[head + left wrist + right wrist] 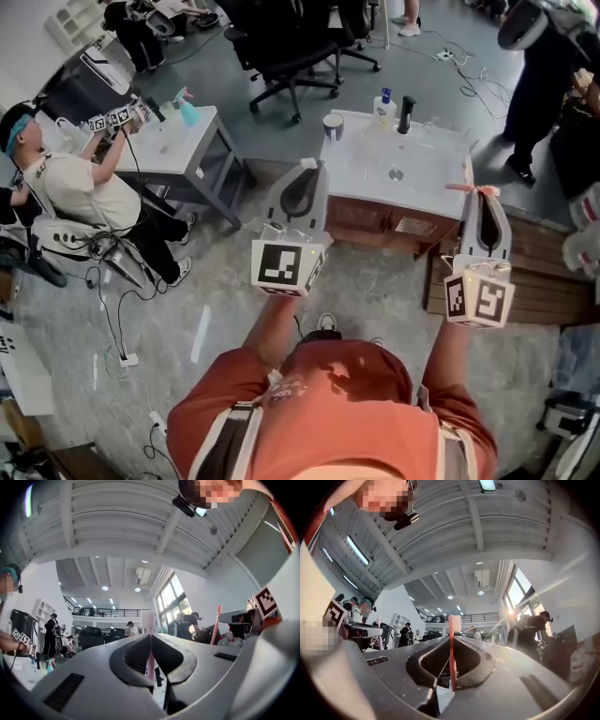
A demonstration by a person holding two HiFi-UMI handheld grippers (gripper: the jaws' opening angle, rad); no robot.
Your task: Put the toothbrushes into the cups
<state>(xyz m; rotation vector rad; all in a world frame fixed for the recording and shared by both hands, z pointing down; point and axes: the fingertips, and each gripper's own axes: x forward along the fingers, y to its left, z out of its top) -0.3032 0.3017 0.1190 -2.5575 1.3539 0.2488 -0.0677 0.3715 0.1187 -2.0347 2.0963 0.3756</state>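
Note:
In the head view I hold both grippers upright before a white sink counter (427, 150). My left gripper (308, 166) is shut on a pale pink toothbrush (308, 162). In the left gripper view that brush (148, 620) stands pinched between the closed jaws of the left gripper (150, 638), bristles up. My right gripper (479, 191) is shut on a red toothbrush (466, 188). The right gripper view shows this red brush (452, 641) clamped in the right gripper (453, 637), with its white head on top. A grey cup (333, 125) stands on the counter's far left corner, beyond the left gripper.
A white soap bottle (383, 108) and a black faucet (406, 113) stand at the counter's back, with the basin drain (396, 173) in front of them. A seated person (70, 187) works at a grey table (183, 141) on the left. A black office chair (286, 56) stands behind.

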